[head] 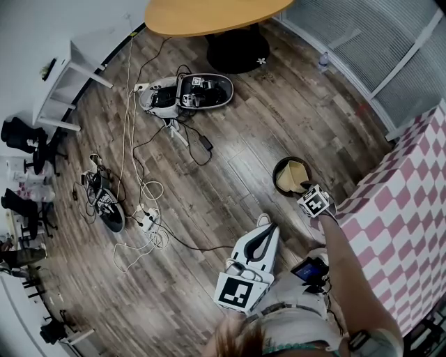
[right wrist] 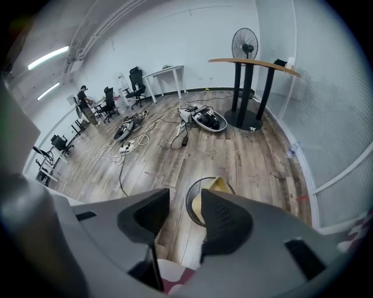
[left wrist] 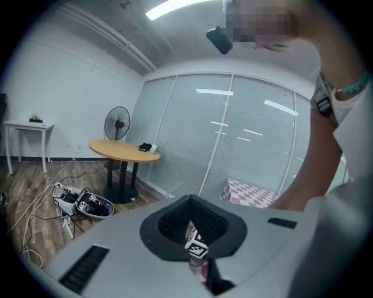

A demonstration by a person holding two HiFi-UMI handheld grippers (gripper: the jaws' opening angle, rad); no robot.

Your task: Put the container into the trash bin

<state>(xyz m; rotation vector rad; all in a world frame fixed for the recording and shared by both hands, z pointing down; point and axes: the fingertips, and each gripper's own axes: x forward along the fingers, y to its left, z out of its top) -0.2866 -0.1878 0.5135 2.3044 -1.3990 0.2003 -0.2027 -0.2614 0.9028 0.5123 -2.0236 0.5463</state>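
- The right gripper (head: 305,190) hung above the trash bin (head: 277,174), pointing steeply down at it, with its marker cube (head: 314,202) on top.
- In the right gripper view its jaws stood wide apart with nothing between the pads; only the floor and part of the bin's rim (right wrist: 198,181) showed through the gap of the right gripper (right wrist: 185,204).
- The container (head: 291,176), a tan piece, lay inside the bin, leaning against the wall. In the right gripper view the container (right wrist: 217,185) showed just past the right-hand jaw.
- The left gripper (head: 263,222) was held low near the person's body, well apart from the bin.
- In the left gripper view the tips of the left gripper (left wrist: 189,198) met and held nothing. The other gripper's marker cube (left wrist: 197,245) showed through the hollow behind the tips.
- A pink and white checked cloth (head: 411,202) covered the surface on the person's right, just beside the bin.
- A round wooden table (head: 209,14) stood across the plank floor, with a fan (left wrist: 117,123) behind it.
- An open case (head: 188,94) and loose cables (head: 139,202) lay on the floor.
- A white side table (head: 66,84) stood by the wall.
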